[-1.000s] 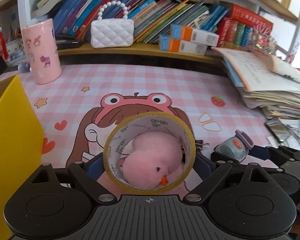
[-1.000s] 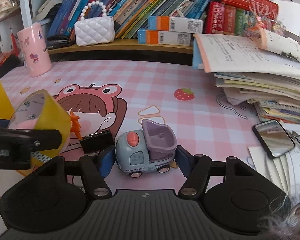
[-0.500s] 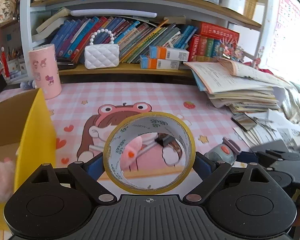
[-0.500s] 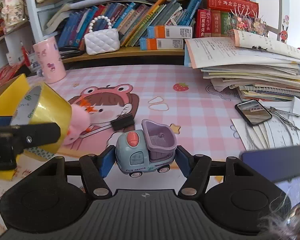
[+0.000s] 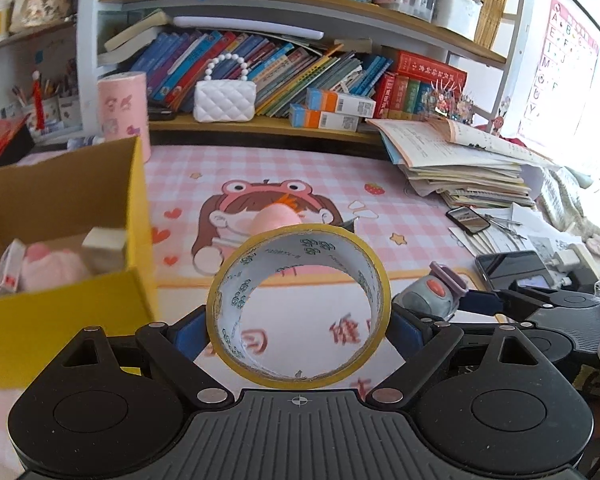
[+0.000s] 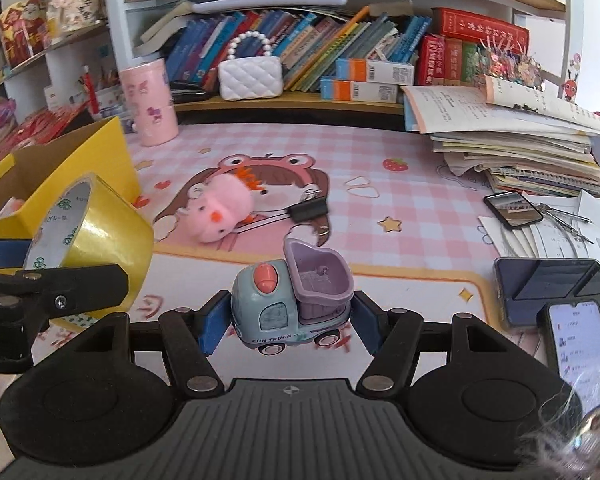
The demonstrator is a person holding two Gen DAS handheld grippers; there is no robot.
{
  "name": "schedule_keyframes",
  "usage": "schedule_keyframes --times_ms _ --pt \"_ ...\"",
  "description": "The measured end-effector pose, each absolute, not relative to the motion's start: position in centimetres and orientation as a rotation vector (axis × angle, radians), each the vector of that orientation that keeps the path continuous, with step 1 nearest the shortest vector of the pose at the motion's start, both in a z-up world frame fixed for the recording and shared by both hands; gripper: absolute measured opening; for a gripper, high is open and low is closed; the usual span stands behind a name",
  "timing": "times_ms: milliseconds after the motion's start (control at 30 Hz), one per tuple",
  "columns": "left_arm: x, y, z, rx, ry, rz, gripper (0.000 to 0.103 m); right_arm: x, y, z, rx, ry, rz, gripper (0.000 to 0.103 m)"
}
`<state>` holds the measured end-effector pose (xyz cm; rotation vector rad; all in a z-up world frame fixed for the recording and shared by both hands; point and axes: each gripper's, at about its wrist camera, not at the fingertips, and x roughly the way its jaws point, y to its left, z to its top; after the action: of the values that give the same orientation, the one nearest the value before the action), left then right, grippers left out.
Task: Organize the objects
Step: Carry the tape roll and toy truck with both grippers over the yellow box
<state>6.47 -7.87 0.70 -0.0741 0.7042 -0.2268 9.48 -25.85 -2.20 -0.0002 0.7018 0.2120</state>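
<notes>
Your worktop (image 6: pixel 420 216) is covered by a pink checked mat with a cartoon girl in a frog hat, and a bookshelf (image 5: pixel 284 124) packed with leaning books runs along its far edge. A white quilted purse (image 5: pixel 225 100) and two orange-and-blue boxes (image 5: pixel 332 110) sit on the lower shelf, and a pink cup (image 6: pixel 150 104) stands on the mat at the left. A stack of papers and notebooks (image 6: pixel 512 148) fills the right side, with three phones (image 6: pixel 552 284) lying near it.

One yellow cardboard box (image 5: pixel 60 240) sits open on the left and already holds a pink plush and small packets. One pink plush chick (image 6: pixel 220 210) and one black binder clip (image 6: pixel 308 210) lie on the mat, touching or nearly so.

Your left gripper (image 5: pixel 300 324) is clamped on one roll of yellow tape (image 5: pixel 300 308), held upright on its edge, just right of the box. Your right gripper (image 6: pixel 286 316) is clamped on one toy truck (image 6: pixel 290 300), side-on between the blue pads. Both grippers point forward and downward, side by side above the mat.
</notes>
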Motion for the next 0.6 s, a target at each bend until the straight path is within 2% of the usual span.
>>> schedule_keyframes --times_ms 600 --pt "0.9 -0.3 2.4 -0.071 0.649 -0.221 0.092 4.5 -17.8 -0.4 -0.019 0.666 0.228 0.062"
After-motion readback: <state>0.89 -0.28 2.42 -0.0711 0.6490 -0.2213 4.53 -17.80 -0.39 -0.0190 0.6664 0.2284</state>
